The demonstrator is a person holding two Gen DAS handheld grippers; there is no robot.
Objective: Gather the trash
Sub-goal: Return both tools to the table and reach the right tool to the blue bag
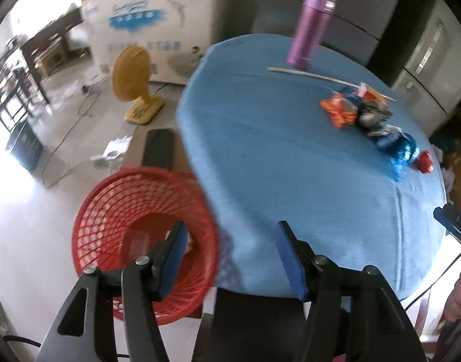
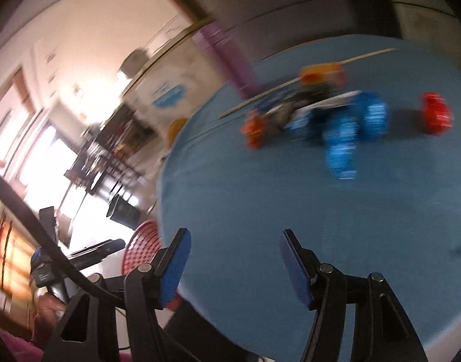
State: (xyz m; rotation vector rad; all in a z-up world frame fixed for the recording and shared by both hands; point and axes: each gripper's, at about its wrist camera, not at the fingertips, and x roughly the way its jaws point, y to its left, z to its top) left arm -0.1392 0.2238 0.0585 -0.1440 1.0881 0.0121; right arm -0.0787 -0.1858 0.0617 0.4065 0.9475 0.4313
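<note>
Broadly, the scene centres on a round table under a blue cloth, standing on a pale tiled floor in a bright room. Beyond it on the far left sits a white chest freezer with blue lettering, and a yellow desk fan stands on the floor in front of it. Grey cabinets run along the far wall.

On the far side of the table a purple flask stands upright, and a pale thin stick lies just in front of it. The trash sits on the right part of the cloth: a pile of crumpled wrappers in orange, blue and dark tones, a shiny blue wrapper just nearer, and a small red piece beside that.

Motion blur smears the right wrist view, so the wrappers read only as streaks of colour and their print cannot be made out. The right gripper shows in the left view only as a blue tip cut off at the right edge.

A red mesh basket sits low at the table's near left edge; something clear seems to lie inside, too blurred to name.

The left gripper hangs over the near table edge with its fingers spread and nothing between them. The right gripper is likewise spread wide and unladen, over the near cloth, well apart from the trash.
</note>
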